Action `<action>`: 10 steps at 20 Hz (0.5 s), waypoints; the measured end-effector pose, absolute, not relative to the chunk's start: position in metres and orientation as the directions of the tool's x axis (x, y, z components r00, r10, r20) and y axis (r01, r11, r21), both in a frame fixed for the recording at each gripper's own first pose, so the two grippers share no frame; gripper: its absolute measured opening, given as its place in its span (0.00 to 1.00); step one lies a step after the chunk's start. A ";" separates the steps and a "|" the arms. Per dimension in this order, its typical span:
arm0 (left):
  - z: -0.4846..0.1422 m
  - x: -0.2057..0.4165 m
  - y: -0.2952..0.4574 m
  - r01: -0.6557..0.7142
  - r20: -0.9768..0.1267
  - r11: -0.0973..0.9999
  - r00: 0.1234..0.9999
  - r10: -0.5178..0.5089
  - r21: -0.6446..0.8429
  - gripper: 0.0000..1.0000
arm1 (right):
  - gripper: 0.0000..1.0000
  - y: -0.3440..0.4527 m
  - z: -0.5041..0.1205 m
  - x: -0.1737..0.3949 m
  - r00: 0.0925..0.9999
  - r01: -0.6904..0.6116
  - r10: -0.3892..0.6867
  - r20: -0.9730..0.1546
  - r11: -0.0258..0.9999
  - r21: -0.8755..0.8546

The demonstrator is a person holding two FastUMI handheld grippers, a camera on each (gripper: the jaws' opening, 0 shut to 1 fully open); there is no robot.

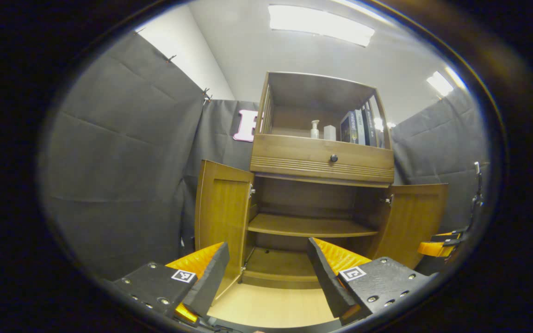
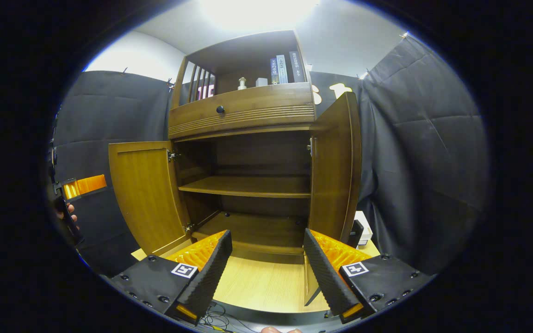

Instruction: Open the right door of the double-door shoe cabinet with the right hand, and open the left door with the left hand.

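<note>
Both doors look fully swung out, so task reads done imo; best move is back both grippers straight off w/o clipping door edges.

Left door (image 1: 222, 210) wide open, left gripper (image 1: 266, 273) spread, empty, well apart from it. Cabinet (image 2: 243, 115) interior bare, shelf (image 2: 248, 186) visible. Right door (image 2: 336, 166) open, right gripper (image 2: 266, 268) spread, empty.

Door handles not visible; right door's bottom edge partly cut off behind finger.

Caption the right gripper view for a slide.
Shoe cabinet with left door and right door swung open, seen past the open right gripper.
</note>
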State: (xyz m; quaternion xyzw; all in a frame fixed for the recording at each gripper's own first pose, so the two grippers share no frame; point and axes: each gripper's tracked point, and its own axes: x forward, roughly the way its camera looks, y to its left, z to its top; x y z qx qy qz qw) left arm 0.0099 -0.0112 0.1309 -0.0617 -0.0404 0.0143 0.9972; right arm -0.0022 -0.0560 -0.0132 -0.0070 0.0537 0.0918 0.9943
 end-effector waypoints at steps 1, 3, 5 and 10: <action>0.132 0.006 -0.017 -0.033 0.070 0.993 0.997 0.041 -0.114 0.99 | 0.93 -0.059 -0.013 -0.002 0.976 -0.189 0.187 -0.109 0.982 -0.012; 0.131 0.003 -0.031 -0.031 0.065 0.993 0.997 0.039 -0.113 0.94 | 0.93 -0.064 -0.010 -0.004 0.974 -0.206 0.205 -0.097 0.978 -0.009; 0.131 -0.003 -0.043 -0.038 0.064 0.990 0.997 0.047 -0.136 0.99 | 0.93 -0.068 -0.011 -0.004 0.968 -0.234 0.234 -0.092 0.972 0.011; 0.133 -0.029 -0.065 -0.085 0.055 0.975 0.994 0.098 -0.206 0.99 | 0.93 -0.078 -0.009 -0.003 0.950 -0.306 0.307 -0.064 0.952 0.026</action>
